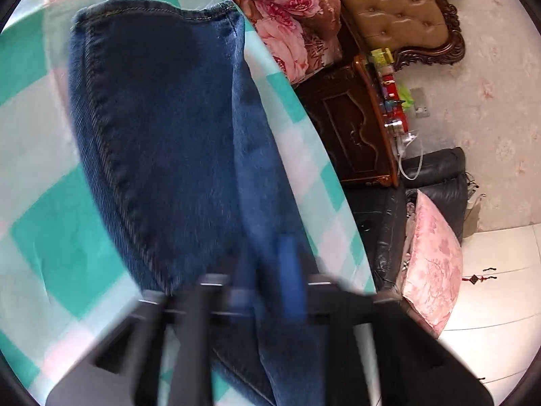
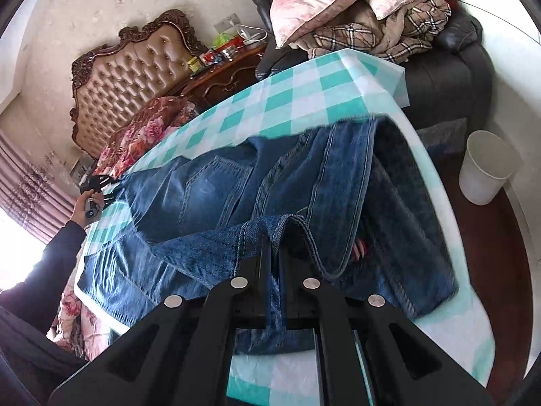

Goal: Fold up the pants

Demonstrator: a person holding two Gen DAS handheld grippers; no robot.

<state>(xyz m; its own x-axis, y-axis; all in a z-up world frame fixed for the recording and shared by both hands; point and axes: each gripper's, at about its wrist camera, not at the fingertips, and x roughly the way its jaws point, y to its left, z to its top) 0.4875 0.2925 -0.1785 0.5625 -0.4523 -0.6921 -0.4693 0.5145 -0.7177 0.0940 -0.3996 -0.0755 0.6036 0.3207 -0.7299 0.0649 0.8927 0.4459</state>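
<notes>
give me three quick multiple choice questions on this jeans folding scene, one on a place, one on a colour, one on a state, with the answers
1. Where does the white bin stand?
A. on the table
B. on the floor beside the table
C. on the bed

2. What colours is the checked tablecloth?
A. red and black
B. teal and white
C. yellow and grey

3. How does the right hand-held gripper stand?
A. wide open above the cloth
B. shut on a fold of the jeans
C. shut on a pillow

Answers:
1 B, the bin sits low on the dark floor, past the table's edge.
2 B, teal and white squares cover the table.
3 B, the denim hem loops over its closed fingers and cloth runs between them.
</notes>
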